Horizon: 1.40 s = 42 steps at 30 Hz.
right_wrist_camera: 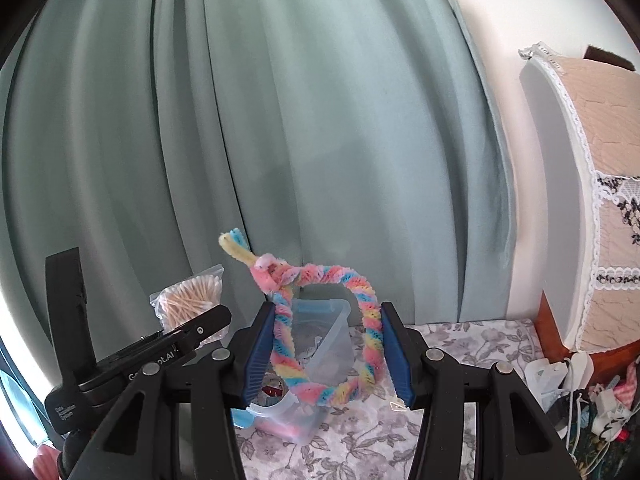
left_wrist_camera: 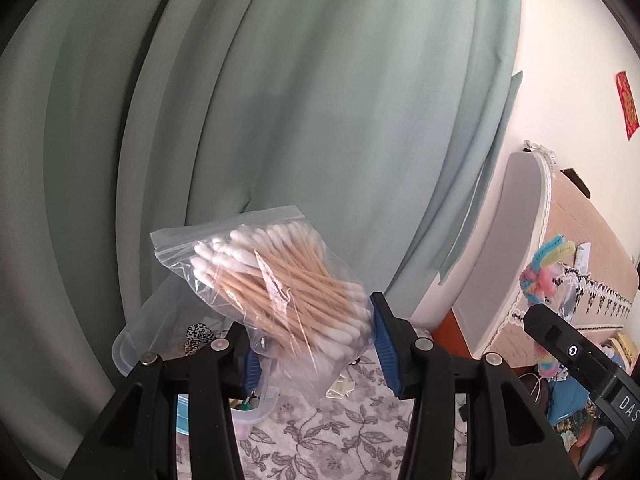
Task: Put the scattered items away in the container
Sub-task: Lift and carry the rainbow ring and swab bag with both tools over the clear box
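My left gripper (left_wrist_camera: 316, 354) is shut on a clear zip bag of cotton swabs (left_wrist_camera: 276, 280) and holds it up above a clear plastic container (left_wrist_camera: 138, 336) that has small items in it. The bag also shows in the right wrist view (right_wrist_camera: 190, 302). My right gripper (right_wrist_camera: 328, 354) is shut on a looped pastel rainbow pipe-cleaner braid (right_wrist_camera: 320, 328), held above the same container (right_wrist_camera: 332, 344). The braid shows at the right of the left wrist view (left_wrist_camera: 540, 276).
A floral tablecloth (left_wrist_camera: 340, 436) covers the table. A green curtain (left_wrist_camera: 300, 100) hangs close behind. A grey appliance with a lace cover (right_wrist_camera: 560, 184) stands at the right, with white plugs and cables (right_wrist_camera: 576, 384) by it.
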Motion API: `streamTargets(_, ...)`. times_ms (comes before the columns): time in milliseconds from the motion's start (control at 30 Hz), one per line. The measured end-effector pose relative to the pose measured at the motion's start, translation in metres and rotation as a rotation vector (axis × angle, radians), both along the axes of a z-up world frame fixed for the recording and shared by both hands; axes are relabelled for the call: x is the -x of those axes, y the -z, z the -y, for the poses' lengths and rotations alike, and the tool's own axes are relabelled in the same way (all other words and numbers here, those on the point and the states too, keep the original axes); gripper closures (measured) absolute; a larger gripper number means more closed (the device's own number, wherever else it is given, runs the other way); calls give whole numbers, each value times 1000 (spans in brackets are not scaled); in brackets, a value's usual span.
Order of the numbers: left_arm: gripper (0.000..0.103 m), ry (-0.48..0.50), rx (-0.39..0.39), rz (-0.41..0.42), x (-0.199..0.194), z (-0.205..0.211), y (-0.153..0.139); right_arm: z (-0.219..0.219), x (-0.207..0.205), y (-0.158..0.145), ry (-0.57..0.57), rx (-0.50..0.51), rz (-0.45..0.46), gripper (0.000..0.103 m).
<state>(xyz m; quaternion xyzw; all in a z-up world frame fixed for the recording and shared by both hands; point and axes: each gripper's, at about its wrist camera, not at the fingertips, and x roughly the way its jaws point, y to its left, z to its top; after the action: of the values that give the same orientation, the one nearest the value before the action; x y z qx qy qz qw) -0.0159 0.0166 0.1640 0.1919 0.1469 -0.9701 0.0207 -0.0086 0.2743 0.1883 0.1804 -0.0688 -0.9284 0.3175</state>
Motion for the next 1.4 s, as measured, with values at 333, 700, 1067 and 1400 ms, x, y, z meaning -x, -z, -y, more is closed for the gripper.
streamTargets(333, 54, -113, -70, 34, 9, 58, 25, 58, 19, 24, -99, -77, 59, 49)
streamTargets(700, 54, -121, -130, 96, 38, 89, 62, 100, 46, 58, -139, -140, 138, 48)
streamTargets(1067, 54, -132, -209, 139, 64, 120, 91, 134, 69, 81, -177, -188, 205, 47)
streamTargets(1400, 53, -65, -192, 184, 97, 115, 116, 165, 90, 105, -220, -208, 260, 46)
